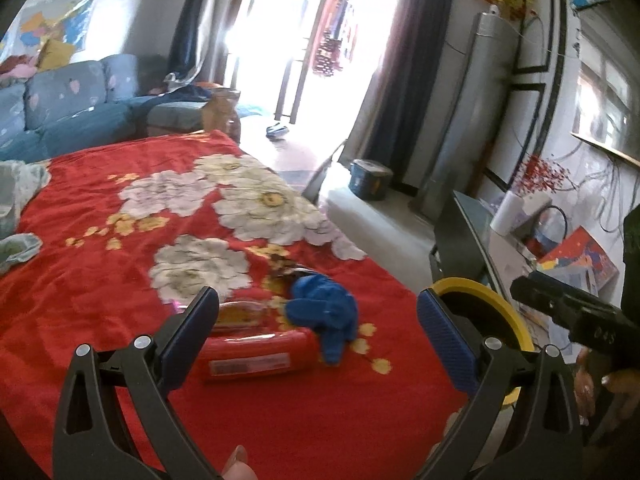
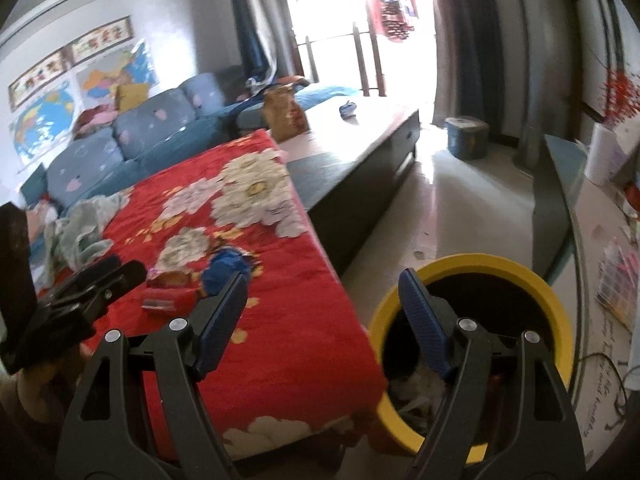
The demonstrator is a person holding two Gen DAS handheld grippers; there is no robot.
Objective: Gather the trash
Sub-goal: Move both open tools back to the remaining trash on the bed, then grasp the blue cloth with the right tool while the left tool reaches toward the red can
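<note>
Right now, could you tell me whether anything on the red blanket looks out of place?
Yes. A small litter cluster lies on the red blanket near its edge: a crumpled blue cloth, a red packet beside it, and a torn snack wrapper. The yellow bin stands on the floor beside them, some waste already inside.

A red blanket (image 1: 120, 280) with white flowers is covering the low table. A blue sofa (image 2: 132, 140) is standing behind it under wall maps (image 2: 48, 120). A blue bucket (image 2: 466, 138) is sitting near dark curtains (image 1: 404, 60).
</note>
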